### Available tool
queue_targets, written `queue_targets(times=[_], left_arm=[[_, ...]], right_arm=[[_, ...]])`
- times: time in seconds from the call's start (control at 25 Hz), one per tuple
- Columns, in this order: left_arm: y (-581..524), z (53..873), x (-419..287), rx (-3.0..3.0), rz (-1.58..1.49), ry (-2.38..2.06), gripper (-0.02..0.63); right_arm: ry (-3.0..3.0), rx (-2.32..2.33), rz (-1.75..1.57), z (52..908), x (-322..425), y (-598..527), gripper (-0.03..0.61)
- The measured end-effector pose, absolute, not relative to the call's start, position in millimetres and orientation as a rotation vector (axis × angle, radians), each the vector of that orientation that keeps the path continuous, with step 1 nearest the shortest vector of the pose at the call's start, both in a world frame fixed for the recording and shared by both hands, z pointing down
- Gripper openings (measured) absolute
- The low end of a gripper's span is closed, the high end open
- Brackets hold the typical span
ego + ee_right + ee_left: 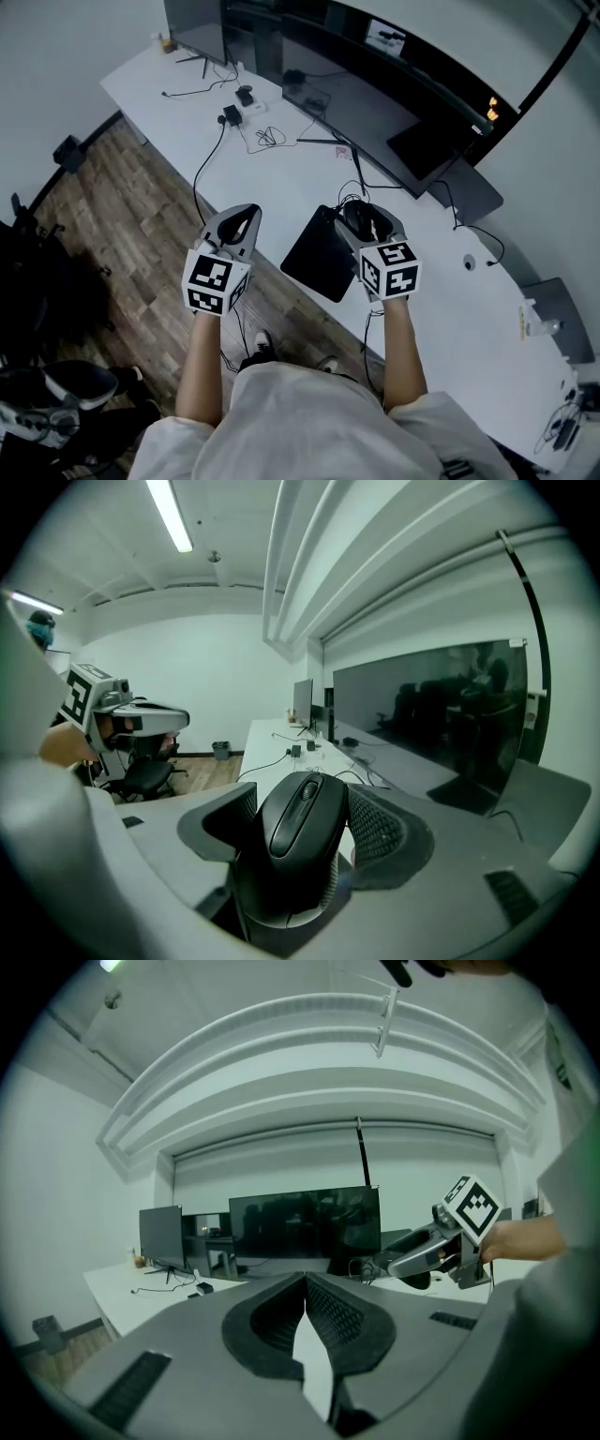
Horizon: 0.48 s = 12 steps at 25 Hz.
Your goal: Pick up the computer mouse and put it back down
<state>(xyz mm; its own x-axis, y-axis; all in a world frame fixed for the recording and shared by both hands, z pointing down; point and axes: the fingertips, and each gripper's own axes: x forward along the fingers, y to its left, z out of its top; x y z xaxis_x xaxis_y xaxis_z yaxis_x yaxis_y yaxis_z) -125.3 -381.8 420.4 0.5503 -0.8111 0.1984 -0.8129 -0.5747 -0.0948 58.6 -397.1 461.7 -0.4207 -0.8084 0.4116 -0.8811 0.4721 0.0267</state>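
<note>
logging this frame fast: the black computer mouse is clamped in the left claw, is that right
Not quite: the mouse is clamped in the right claw, not the left. The right gripper view shows it squeezed between that claw's pads. In the left gripper view, the left claw is closed with nothing in it.
</note>
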Motion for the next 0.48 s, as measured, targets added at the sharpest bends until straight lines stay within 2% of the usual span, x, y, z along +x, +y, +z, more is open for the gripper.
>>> queue_targets(times=[0.24, 0.48], left_arm=[[-396.3, 467.5, -148.0, 2.671, 0.417, -1.389, 0.018], [-401.9, 515.6, -164.3, 2.590, 0.476, -1.351, 0.018]], right_arm=[[-2.277, 1.348, 0.433, 548.9, 40.0, -426.8, 0.316], [-2.151, 1.363, 0.541, 624.9, 58.3, -433.0, 0.316]])
